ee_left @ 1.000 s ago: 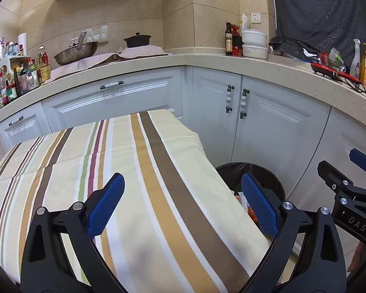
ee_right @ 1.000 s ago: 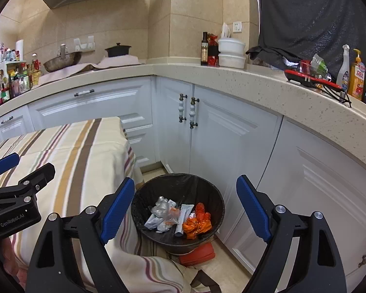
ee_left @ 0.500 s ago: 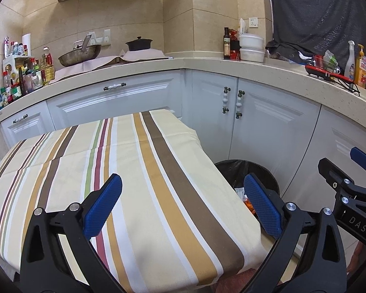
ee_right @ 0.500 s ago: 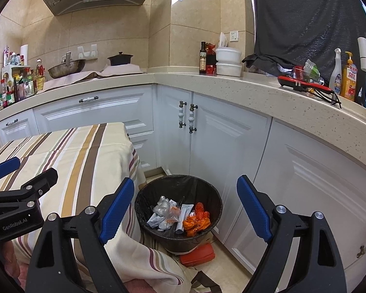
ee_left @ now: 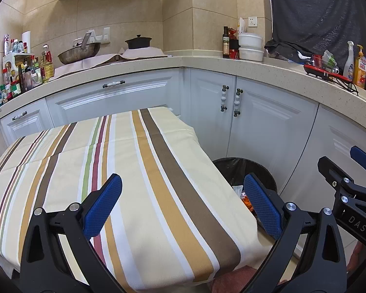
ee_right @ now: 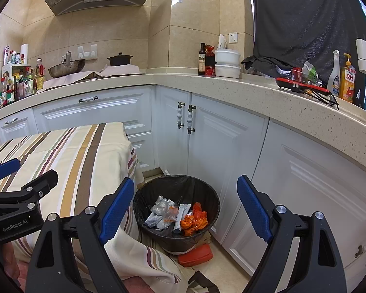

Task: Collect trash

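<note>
Both the left gripper (ee_left: 183, 202) and right gripper (ee_right: 185, 207) have risen slightly, jaws apart and empty. At 6 o'clock below the right one, the trash bin (ee_right: 144, 202) holds the wrappers (ee_right: 175, 216); the striped table (ee_left: 139, 171) shows none, so collection looks finished.
</note>
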A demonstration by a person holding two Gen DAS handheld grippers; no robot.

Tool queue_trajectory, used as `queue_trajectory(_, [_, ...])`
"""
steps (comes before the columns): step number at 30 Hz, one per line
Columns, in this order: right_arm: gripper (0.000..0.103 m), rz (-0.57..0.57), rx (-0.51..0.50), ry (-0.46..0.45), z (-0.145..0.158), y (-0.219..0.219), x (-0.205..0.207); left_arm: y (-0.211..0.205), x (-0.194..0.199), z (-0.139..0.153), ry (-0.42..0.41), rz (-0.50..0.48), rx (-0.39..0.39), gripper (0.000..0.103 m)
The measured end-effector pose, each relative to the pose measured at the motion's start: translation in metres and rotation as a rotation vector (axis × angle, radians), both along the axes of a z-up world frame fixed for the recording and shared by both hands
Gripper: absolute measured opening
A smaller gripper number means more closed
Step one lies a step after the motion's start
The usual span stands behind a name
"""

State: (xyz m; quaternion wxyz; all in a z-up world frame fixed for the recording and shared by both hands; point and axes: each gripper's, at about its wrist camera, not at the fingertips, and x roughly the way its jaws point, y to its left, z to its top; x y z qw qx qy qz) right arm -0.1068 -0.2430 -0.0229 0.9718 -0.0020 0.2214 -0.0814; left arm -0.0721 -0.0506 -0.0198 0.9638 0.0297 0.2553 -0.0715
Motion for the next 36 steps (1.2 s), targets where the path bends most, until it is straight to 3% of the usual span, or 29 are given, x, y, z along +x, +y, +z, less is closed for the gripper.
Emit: queue_trajectory(36, [0.084,-0.008,-0.010,-0.003,0.0027,0.0008,-0.0028,-0.0037,-0.0055,-0.0016,0.003,-0.003,-0.014,0.098])
